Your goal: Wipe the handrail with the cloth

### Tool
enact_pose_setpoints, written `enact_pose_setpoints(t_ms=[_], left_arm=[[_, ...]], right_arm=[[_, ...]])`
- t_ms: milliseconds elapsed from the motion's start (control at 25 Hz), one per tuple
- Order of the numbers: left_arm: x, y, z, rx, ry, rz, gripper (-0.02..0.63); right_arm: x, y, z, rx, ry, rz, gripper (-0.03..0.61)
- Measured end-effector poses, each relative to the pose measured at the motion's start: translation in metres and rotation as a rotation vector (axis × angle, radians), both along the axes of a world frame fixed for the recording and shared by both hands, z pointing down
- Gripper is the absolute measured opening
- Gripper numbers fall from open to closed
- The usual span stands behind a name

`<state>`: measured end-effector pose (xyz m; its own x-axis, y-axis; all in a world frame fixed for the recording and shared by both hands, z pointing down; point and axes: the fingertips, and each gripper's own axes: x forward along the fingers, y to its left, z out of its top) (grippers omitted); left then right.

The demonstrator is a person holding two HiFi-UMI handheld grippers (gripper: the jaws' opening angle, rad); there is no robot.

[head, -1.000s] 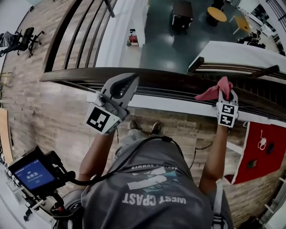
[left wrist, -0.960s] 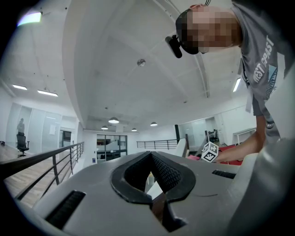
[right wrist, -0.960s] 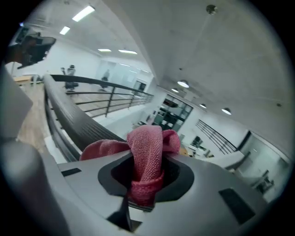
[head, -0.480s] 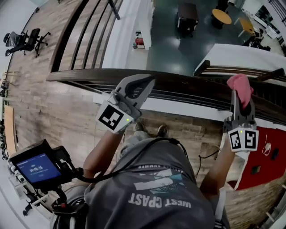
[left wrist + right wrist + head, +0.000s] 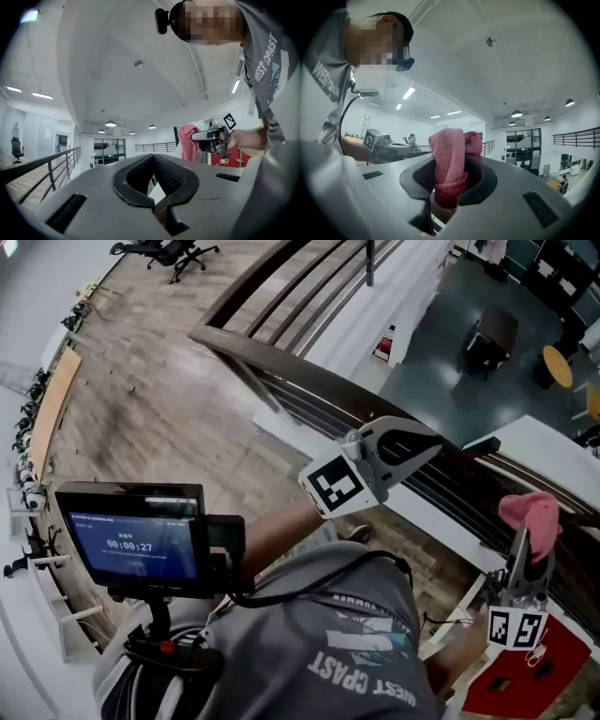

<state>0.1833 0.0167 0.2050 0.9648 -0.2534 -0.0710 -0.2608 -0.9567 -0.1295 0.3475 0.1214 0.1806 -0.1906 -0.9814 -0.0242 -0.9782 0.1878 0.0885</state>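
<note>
The dark wooden handrail [image 5: 272, 362] runs diagonally from upper left to the right edge in the head view. My right gripper [image 5: 527, 545] is shut on a pink cloth [image 5: 532, 512] and holds it upright in the air, on the near side of the rail and clear of it. In the right gripper view the cloth [image 5: 449, 150] bulges up out of the jaws against the ceiling. My left gripper [image 5: 437, 444] hovers over the rail, shut with nothing in it. Its jaw tips [image 5: 153, 156] meet, pointing toward the ceiling.
A monitor on a mount [image 5: 136, 542] sits at my lower left. Beyond the rail is a drop to a lower floor with tables [image 5: 492, 334]. A red mat [image 5: 506, 681] lies by my right side. Office chairs [image 5: 173, 251] stand at the far left.
The right gripper has lifted the cloth off the handrail and now holds it upright. The head view has swung, so the rail runs diagonally. The left gripper stays shut near the rail.
</note>
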Motion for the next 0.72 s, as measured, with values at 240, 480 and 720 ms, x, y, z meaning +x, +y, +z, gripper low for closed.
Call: enact_pose_setpoints(t_ms=[240,480,720], left_arm=[[-0.041,-0.012,-0.007,0.007,0.008,-0.002,0.006],[-0.090,-0.022,-0.017,0.022,0.018,0.014,0.006],[-0.109,-0.030,-0.032,0.021,0.039,0.036,0.005]], right_arm=[[-0.036,-0.012,-0.006,-0.009,0.003,0.013,0.080],[-0.083,-0.020,-0.011,-0.012,0.004,0.035,0.080],[-0.100,-0.021,-0.030,0.003,0.020,0.072,0.080]])
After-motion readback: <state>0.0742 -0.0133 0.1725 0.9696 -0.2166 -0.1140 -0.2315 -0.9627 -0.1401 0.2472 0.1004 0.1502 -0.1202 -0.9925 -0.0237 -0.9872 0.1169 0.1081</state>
